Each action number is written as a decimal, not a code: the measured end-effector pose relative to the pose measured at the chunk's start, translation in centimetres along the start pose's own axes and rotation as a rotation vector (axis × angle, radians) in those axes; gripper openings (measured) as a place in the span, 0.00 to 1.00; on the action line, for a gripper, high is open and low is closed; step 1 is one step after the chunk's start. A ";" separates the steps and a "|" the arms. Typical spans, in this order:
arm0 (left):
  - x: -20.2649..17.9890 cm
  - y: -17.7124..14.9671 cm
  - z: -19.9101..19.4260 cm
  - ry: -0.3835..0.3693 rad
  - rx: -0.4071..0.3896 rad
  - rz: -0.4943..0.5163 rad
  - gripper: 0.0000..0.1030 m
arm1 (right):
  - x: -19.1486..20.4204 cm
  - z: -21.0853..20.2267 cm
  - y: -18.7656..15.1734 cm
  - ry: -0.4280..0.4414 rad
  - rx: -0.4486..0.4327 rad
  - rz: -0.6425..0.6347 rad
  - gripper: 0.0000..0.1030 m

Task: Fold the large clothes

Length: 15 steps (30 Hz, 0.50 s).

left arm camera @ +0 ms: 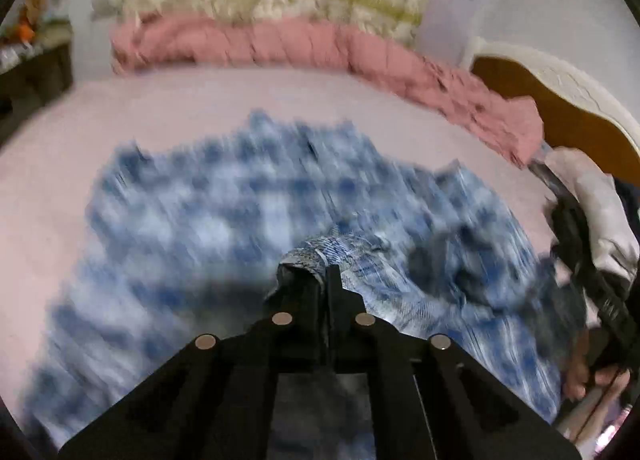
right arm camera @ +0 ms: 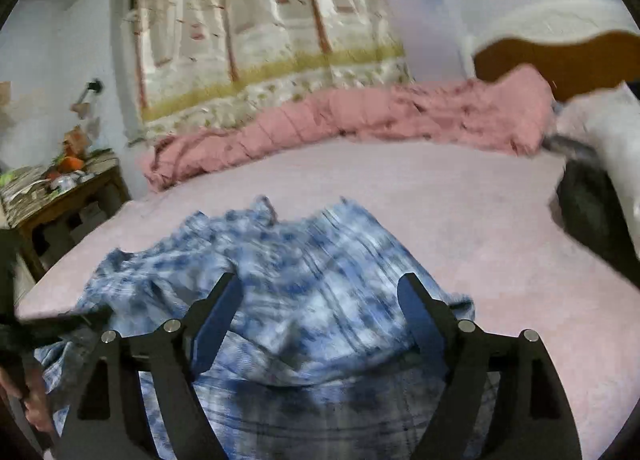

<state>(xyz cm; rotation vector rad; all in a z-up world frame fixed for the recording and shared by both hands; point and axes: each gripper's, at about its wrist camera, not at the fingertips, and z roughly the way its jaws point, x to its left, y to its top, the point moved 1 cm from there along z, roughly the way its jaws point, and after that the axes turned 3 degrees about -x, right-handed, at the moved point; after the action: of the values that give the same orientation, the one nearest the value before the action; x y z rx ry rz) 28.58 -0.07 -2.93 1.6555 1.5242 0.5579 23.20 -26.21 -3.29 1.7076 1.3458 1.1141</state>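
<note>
A large blue-and-white patterned garment (left arm camera: 224, 204) lies rumpled on the pale pink bed sheet (left arm camera: 120, 108). In the left wrist view my left gripper (left arm camera: 320, 272) is shut on a bunched fold of that garment, which sticks up just past the fingertips. The right wrist view shows the same garment (right arm camera: 312, 272) spread below my right gripper (right arm camera: 320, 292). Its jaws stand wide open and nothing is pinched between them. The fabric lies beneath the blue pads (right arm camera: 218, 320). At the right edge of the left wrist view the other gripper's black frame (left arm camera: 580, 244) and a hand show.
A rolled pink quilt (right arm camera: 360, 116) lies along the far side of the bed. A brown headboard (right arm camera: 560, 60) stands at the right and a patterned curtain (right arm camera: 260, 32) hangs behind. A cluttered wooden side table (right arm camera: 60, 188) stands at the left. A white pillow (right arm camera: 608, 120) lies near the headboard.
</note>
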 end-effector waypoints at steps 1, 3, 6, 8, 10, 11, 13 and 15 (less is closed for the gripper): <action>0.8 1.0 -0.1 0.044 -0.007 -0.011 0.02 | -0.2 0.5 -0.2 -0.025 0.025 0.010 0.82; 2.2 3.1 -0.4 0.121 -0.049 -0.011 0.02 | -0.8 1.5 -0.4 -0.059 0.078 0.036 0.82; 4.0 6.1 -1.2 0.258 -0.114 0.036 0.02 | -1.7 2.4 -0.7 -0.064 0.128 0.072 0.82; 5.0 7.9 -1.7 0.293 -0.125 0.061 0.02 | -1.9 2.8 -1.0 -0.066 0.145 0.074 0.82; 5.2 8.8 -1.4 0.325 -0.110 0.104 0.02 | -1.7 3.0 -1.2 -0.072 0.157 0.063 0.82; 5.3 9.0 -0.9 0.342 -0.095 0.129 0.02 | -1.6 3.1 -1.2 -0.076 0.160 0.056 0.83; 5.6 8.6 0.1 0.370 -0.057 0.150 0.02 | -1.3 3.2 -1.3 -0.080 0.166 0.042 0.84; 6.2 7.7 1.5 0.389 -0.011 0.136 0.02 | -1.3 3.2 -1.5 -0.083 0.173 0.037 0.85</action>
<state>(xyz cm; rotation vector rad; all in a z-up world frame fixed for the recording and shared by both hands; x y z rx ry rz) 35.51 5.85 1.07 1.7209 1.6802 1.0072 25.47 -27.14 -6.21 1.8884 1.3976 0.9590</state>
